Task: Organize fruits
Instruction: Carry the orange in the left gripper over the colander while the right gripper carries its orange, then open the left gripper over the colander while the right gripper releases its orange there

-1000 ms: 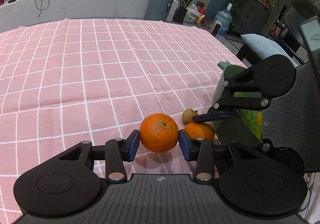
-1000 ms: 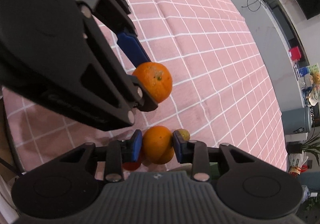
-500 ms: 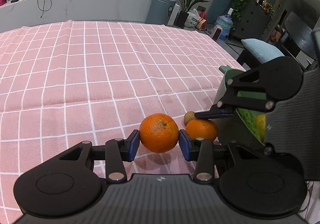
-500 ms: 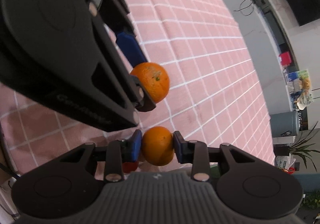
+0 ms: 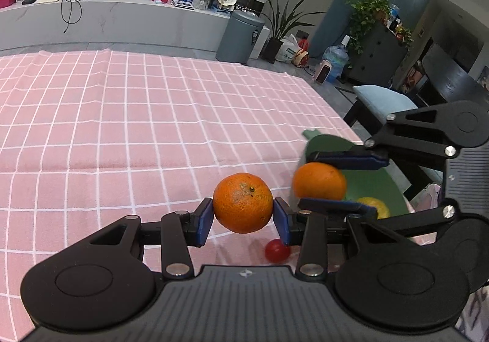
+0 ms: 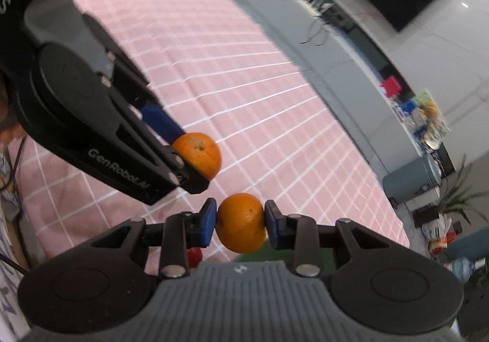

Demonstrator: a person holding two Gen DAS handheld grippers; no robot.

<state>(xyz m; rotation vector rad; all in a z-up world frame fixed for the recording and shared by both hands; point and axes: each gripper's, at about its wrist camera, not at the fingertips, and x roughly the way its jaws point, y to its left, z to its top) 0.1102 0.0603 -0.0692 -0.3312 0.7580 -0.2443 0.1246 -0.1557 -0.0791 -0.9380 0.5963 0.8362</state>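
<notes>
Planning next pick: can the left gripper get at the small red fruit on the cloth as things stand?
Probably not yet. The left gripper is shut on an orange, so it has no free jaws; the red fruit lies just below on the pink cloth.

The left tool (image 6: 195, 155) carries white "GenRobot.AI" lettering.

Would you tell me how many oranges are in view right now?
2. One orange is clamped in the left hand-held gripper; the other orange is in the right hand-held gripper, over the green bowl. More may be hidden.
</notes>
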